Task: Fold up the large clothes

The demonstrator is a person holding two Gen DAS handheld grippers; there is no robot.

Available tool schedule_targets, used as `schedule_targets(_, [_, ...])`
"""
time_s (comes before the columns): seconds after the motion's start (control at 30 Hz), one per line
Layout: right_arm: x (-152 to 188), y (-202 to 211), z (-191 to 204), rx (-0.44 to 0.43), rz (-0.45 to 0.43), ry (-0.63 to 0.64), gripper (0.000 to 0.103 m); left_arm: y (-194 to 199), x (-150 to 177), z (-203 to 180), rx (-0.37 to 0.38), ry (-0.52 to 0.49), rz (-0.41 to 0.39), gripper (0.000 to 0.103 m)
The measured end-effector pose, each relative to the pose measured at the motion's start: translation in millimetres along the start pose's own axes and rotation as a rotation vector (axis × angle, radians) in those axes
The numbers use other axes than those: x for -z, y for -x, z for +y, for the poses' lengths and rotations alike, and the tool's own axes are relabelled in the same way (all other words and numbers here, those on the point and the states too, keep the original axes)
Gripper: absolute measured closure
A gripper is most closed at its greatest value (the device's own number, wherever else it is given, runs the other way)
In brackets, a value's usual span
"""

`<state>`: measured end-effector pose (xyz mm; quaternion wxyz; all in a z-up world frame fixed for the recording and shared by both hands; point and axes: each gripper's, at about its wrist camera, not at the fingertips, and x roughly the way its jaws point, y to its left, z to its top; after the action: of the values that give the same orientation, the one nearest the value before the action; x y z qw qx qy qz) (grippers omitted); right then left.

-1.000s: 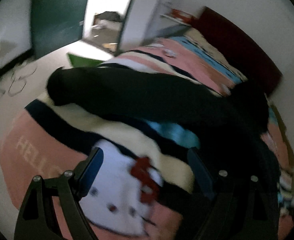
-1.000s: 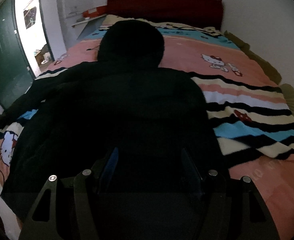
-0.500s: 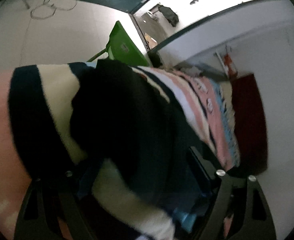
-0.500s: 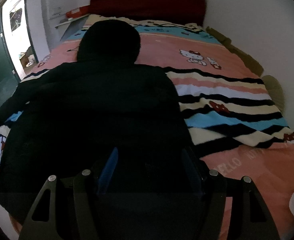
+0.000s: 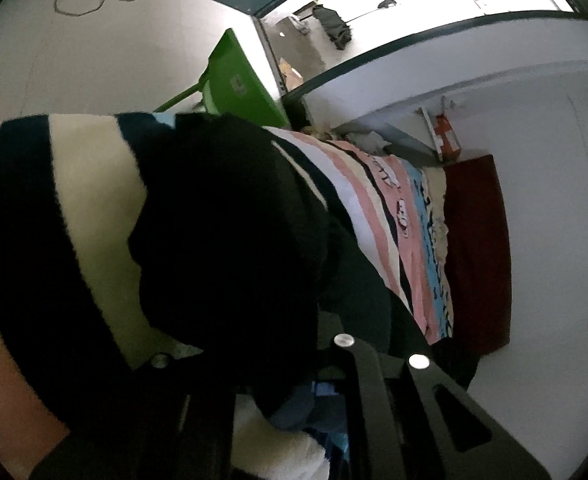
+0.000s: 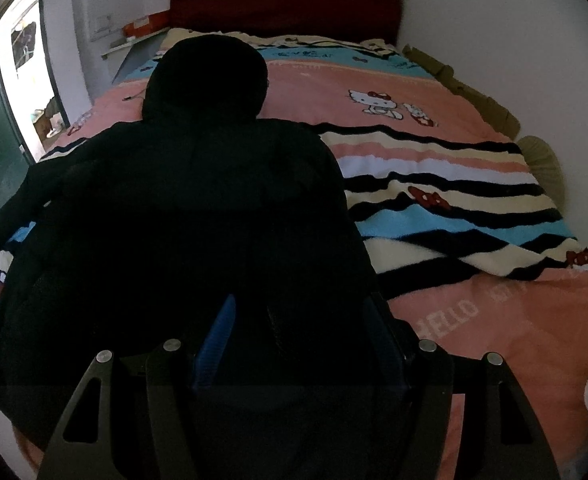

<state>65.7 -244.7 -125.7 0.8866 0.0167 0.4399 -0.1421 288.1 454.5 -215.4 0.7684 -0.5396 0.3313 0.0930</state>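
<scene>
A large black hooded jacket (image 6: 198, 216) lies spread on the bed, hood (image 6: 210, 76) toward the headboard. My right gripper (image 6: 298, 320) is open over the jacket's lower hem, its blue pads (image 6: 218, 336) apart. In the left wrist view the jacket's black sleeve (image 5: 230, 240) fills the middle. My left gripper (image 5: 262, 364) has closed in on the sleeve's end, and the cloth hides the fingertips.
The bed carries a pink, striped Hello Kitty blanket (image 6: 446, 208) and a dark red headboard (image 6: 286, 4). A green dustpan (image 5: 238, 84) stands on the floor by the bed's left side, near an open doorway (image 5: 374, 12). A wall runs along the bed's right side.
My left gripper rolled and moved onto the sleeve's end, then closed on it. My right gripper stayed open over the hem, shifting only slightly.
</scene>
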Motion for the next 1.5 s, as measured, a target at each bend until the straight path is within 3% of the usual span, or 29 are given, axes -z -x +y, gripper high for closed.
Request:
schedule_targets(0.27, [1, -8, -2, -0.036, -0.007, -0.007, 0.037, 22, 6, -30, 0.045, -0.087, -0.023, 0.094])
schedule_targets(0.7, [1, -13, -31, -0.097, -0.054, -0.059, 0.037, 76, 52, -149, 0.127, -0.328, -0.051, 0.095])
schedule_targets(1.1, [7, -9, -82, -0.093, -0.101, -0.106, 0.036, 79, 162, -272, 0.168, -0.550, 0.014, 0.095])
schedule_targets(1.33, [17, -9, -131, -0.058, -0.119, -0.199, 0.035, 56, 264, -348, 0.188, -0.710, 0.096, 0.095])
schedule_targets(1.5, [28, -15, -150, -0.066, -0.113, -0.239, 0.035, 37, 342, -376, 0.191, -0.816, 0.178, 0.095])
